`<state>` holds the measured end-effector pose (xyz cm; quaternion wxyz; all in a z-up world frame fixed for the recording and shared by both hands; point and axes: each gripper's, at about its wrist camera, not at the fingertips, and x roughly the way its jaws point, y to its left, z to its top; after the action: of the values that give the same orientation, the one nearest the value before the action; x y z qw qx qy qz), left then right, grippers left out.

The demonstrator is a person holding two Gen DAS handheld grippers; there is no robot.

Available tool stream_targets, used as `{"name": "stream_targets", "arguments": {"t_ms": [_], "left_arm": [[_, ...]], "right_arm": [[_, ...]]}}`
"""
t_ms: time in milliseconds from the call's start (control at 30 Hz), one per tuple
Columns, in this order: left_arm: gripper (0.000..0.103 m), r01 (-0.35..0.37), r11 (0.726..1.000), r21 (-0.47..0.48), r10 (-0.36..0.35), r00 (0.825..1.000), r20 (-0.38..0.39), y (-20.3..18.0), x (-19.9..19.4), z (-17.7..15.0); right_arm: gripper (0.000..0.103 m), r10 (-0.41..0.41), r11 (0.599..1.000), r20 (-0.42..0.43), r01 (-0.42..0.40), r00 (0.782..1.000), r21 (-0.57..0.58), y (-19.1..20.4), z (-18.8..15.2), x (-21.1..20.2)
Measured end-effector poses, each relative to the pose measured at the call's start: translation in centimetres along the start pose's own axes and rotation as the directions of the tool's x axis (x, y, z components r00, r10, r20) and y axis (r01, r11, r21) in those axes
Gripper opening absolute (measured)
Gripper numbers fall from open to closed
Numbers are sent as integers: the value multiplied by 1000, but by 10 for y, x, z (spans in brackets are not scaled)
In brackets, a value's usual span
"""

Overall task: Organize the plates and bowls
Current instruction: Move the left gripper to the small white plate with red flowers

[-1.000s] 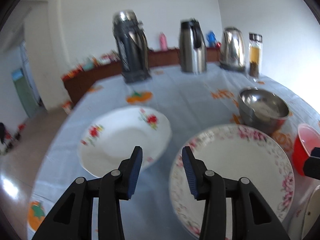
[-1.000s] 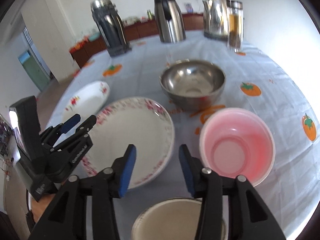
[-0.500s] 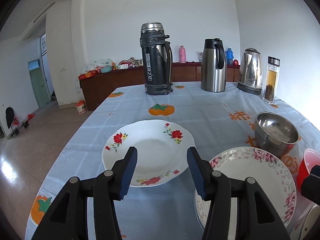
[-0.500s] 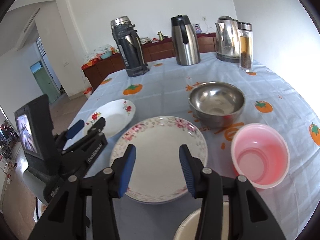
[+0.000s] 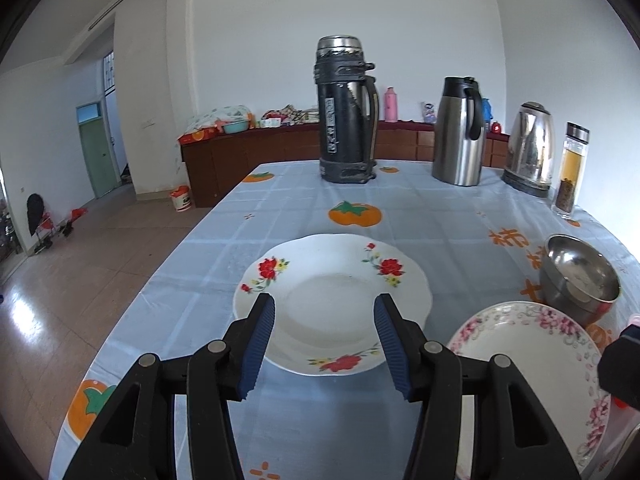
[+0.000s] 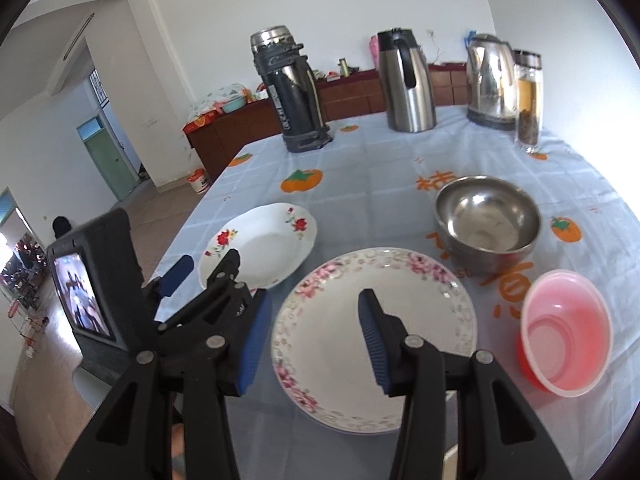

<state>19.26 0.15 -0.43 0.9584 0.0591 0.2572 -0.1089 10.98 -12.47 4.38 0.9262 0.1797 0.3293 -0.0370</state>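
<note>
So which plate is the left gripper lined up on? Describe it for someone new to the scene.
On the blue tablecloth, in front of the tall black thermos, lies a white plate framed by the open left gripper. Unlike the pink-rimmed plate beside it, it has a wavy edge and red flower sprays.

The right gripper (image 6: 316, 338) hangs, jaws apart, over the pink-flowered plate (image 6: 424, 320) beside the steel bowl (image 6: 488, 222).

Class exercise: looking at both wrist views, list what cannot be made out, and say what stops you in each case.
- Near rim of the pink-flowered plate: right wrist view, the right gripper covers it.
- Pink bowl: left wrist view, a sliver beside a dark block.
- Sideboard clutter: too small.
- Screen picture: right wrist view, blurred.
</note>
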Motion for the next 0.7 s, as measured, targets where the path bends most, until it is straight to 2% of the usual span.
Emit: {"name": "stream_targets", "arguments": {"t_ms": [133,400,600,700], "left_arm": [[55,-17,1000,-20,17,1000,-22,7,5,-3],[55,-45,995,-90,38,996,-85,44,9,-8],[55,-127,988,-90,117,987,-112,71,18,-1],[55,-129,988,-90,116,983,-142,82,27,10]], "right_arm": [[46,14,1000,10,-14,1000,-1,2,2,1],[46,36,999,-42,-37,998,-13,-8,17,5],[48,48,999,-109,-48,993,0,-11,36,28],[48,60,998,-160,-58,985,16,-11,44,46]]}}
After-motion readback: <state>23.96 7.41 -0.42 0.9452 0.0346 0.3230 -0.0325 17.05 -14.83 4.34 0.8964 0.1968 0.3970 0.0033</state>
